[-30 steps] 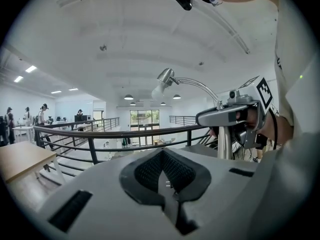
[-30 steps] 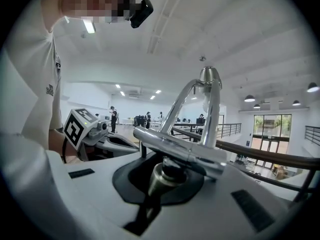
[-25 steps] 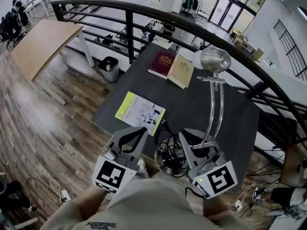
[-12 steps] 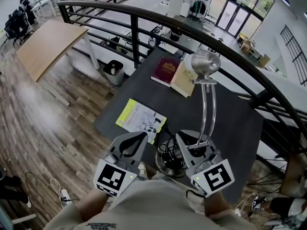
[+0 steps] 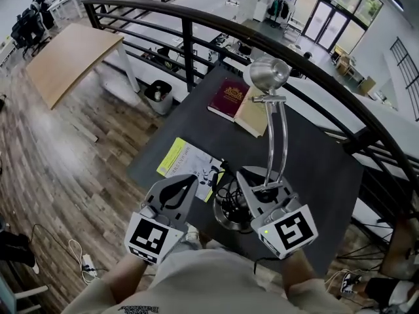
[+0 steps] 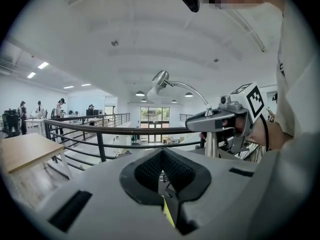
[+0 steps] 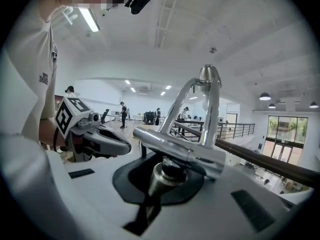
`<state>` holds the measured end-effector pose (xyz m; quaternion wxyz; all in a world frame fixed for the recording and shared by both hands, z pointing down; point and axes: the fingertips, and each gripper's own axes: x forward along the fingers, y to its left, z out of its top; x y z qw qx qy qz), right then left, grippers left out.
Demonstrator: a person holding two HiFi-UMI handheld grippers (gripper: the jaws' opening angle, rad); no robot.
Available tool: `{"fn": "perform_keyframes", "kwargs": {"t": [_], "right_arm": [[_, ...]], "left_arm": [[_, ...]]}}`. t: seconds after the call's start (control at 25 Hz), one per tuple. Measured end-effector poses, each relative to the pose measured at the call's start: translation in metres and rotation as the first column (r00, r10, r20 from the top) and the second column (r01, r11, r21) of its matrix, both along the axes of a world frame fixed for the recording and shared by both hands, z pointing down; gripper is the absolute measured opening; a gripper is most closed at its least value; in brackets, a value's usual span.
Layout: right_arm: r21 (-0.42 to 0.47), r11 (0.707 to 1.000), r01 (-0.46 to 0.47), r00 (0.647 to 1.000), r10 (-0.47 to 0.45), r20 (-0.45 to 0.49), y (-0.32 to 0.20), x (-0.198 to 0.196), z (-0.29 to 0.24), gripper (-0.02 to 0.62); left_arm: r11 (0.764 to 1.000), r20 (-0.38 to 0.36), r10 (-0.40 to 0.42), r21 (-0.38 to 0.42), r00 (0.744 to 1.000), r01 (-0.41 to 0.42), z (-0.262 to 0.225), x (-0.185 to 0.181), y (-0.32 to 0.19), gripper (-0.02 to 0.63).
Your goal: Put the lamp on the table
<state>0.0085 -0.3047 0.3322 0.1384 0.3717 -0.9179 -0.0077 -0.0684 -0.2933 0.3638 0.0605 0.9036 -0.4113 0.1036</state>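
The chrome lamp (image 5: 277,136) stands upright in my right gripper (image 5: 262,187), which is shut on the bottom of its stem. Its round head (image 5: 265,74) is at the top. Its base (image 5: 229,221), with the black cord coiled on it, hangs at the near edge of the dark table (image 5: 314,156); whether they touch I cannot tell. In the right gripper view the lamp stem (image 7: 161,176) sits between the jaws of the right gripper (image 7: 160,189). My left gripper (image 5: 190,180) is beside the lamp on the left, shut and empty; its pads (image 6: 175,171) meet in the left gripper view.
A maroon book (image 5: 228,97) and a tan book (image 5: 254,106) lie at the table's far side, and a yellow-and-white booklet (image 5: 186,162) lies near its left corner. A black railing (image 5: 196,34) runs behind the table. Wooden floor (image 5: 72,156) lies to the left.
Both grippers and the lamp have moved forward toward the table. The lamp head has shifted left in the head view and the stem now looks more upright.
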Motion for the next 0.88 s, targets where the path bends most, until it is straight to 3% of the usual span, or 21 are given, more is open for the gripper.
{"fn": "perform_keyframes", "kwargs": {"t": [0.36, 0.56, 0.88], "right_arm": [[0.083, 0.995, 0.054, 0.998, -0.056, 0.029, -0.081, -0.003, -0.007, -0.002], [0.157, 0.984, 0.081, 0.997, -0.080, -0.010, -0.129, -0.013, -0.001, -0.002], [0.186, 0.977, 0.105, 0.995, -0.103, -0.016, -0.202, -0.020, 0.051, -0.002]], "left_arm": [[0.998, 0.003, -0.057, 0.039, 0.998, 0.057, 0.007, -0.004, -0.074, 0.004], [0.996, -0.004, -0.078, 0.040, 0.997, 0.078, 0.025, -0.003, -0.122, 0.003], [0.996, -0.012, -0.090, -0.015, 0.996, 0.090, 0.082, -0.001, -0.191, 0.003]]}}
